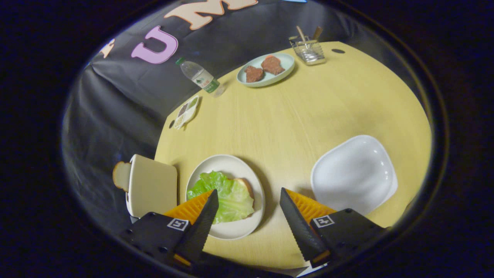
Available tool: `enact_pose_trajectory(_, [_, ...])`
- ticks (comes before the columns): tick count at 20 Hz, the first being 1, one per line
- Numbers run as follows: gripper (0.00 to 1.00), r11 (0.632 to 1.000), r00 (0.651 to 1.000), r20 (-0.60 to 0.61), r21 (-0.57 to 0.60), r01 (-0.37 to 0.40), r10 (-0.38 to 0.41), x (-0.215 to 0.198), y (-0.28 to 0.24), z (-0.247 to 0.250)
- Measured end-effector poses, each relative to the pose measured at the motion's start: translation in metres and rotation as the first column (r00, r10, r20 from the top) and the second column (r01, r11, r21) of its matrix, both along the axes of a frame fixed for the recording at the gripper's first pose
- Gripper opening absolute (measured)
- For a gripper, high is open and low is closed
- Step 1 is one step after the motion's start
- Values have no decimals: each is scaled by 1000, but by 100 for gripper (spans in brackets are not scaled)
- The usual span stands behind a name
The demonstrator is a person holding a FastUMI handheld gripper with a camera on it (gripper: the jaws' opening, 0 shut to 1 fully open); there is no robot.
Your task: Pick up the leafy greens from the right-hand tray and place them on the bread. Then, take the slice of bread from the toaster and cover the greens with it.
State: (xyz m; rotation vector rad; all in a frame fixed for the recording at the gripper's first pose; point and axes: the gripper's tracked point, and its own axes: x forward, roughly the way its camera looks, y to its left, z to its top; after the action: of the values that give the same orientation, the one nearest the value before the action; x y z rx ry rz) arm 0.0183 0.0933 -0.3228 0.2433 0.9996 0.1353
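Leafy greens (225,197) lie on the bread (245,185), which sits on the round cream plate (231,227), just ahead of the left finger and partly behind it. Only a crust edge of that bread shows past the leaf. The gripper (249,216) hangs above the table (308,116) with its fingers spread wide, nothing between them, not touching the greens.

The white square tray (355,173) on the right, beyond the right finger, holds nothing. So the first half of the task looks done: greens off the tray, on the bread.

Step in hand, by my read: the shift toward the toaster (152,189). It stands just left of the plate, near its rim, with a slice of bread (121,175) sticking out of its far side.

The next move calls for swinging the open fingers left, lining them up across the thin faces of the slice, pinching, then pulling it out along the slot. After that, carry it over the plate and lay it flat on the leaf. The slice is soft, so a light squeeze; the toaster may tip if the pull is crooked.

Further back: a green plate (266,69) with two brown pieces, a water bottle (200,77), a wire holder (308,50) with utensils, a small palette-like card (187,112). All well apart from the work area.
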Motion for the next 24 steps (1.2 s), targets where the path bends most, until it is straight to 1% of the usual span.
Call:
enact_pose_trajectory(3, [100, 999, 993, 110, -34, 42, -38, -5, -9, 42])
enact_pose_trajectory(5, [100, 996, 977, 209, -67, 57, -42, -5, -9, 77])
enact_pose_trajectory(7, [100, 996, 957, 287, -64, 61, -40, -5, 5, 114])
enact_pose_trajectory(9, [100, 998, 940, 341, -53, 17, 2, -7, 32, 145])
enact_pose_trajectory(13, [100, 991, 923, 362, -19, -129, 127, -12, 114, 174])
enact_pose_trajectory(16, [100, 971, 913, 344, 17, -239, 219, -13, 178, 173])
enact_pose_trajectory(18, [100, 957, 908, 329, 40, -289, 260, -13, 220, 168])
enact_pose_trajectory(20, [100, 942, 904, 318, 82, -327, 286, -11, 262, 162])
enact_pose_trajectory(24, [100, 917, 906, 272, 145, -371, 323, -13, 327, 140])
